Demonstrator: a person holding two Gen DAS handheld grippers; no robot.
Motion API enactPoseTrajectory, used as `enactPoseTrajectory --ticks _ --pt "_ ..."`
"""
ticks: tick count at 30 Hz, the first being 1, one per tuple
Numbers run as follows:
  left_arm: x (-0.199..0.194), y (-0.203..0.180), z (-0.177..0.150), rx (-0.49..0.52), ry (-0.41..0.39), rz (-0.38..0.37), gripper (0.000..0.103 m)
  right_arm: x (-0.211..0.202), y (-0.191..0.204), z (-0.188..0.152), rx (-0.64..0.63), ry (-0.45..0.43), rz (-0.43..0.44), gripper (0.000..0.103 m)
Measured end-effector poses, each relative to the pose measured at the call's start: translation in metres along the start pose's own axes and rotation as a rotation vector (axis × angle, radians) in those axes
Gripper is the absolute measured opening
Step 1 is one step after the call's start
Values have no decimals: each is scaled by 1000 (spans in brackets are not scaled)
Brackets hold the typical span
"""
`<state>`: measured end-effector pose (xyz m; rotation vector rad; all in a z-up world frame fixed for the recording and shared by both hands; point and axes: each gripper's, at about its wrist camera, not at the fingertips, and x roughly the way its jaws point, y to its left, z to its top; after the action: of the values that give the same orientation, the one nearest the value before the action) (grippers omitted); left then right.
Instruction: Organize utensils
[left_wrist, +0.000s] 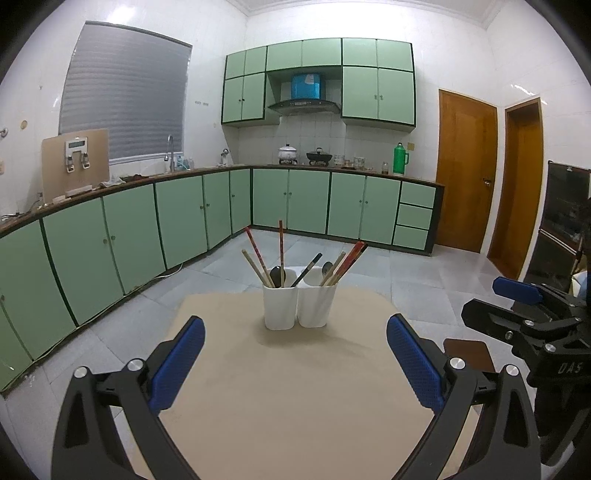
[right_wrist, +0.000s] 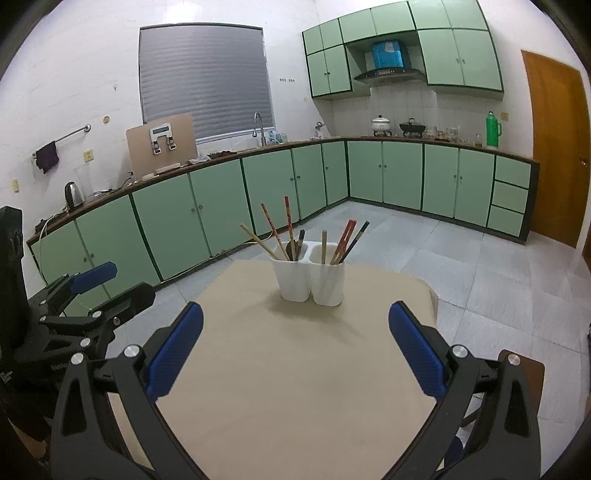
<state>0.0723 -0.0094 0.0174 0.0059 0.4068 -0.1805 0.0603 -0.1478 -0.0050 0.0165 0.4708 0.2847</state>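
Two white utensil cups stand side by side at the far edge of a beige table (left_wrist: 295, 398). The left cup (left_wrist: 280, 308) holds several chopsticks and a dark spoon. The right cup (left_wrist: 317, 306) holds a spoon and several chopsticks, some red. Both cups also show in the right wrist view, left cup (right_wrist: 293, 280) and right cup (right_wrist: 328, 282). My left gripper (left_wrist: 295, 354) is open and empty, well short of the cups. My right gripper (right_wrist: 295, 343) is open and empty, also short of them. The right gripper shows at the right of the left view (left_wrist: 524, 314).
The table (right_wrist: 295, 387) is small, with floor tiles around it. A brown stool (right_wrist: 532, 369) stands at the table's right. Green kitchen cabinets (left_wrist: 110, 240) run along the left and back walls. Wooden doors (left_wrist: 465, 170) stand at the right.
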Motion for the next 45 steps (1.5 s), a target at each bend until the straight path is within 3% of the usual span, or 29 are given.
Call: enactPoseTrajectory --ticks 45 --pt "-25 0 3 13 -52 22 97 -13 9 -2 -18 -32 3 97"
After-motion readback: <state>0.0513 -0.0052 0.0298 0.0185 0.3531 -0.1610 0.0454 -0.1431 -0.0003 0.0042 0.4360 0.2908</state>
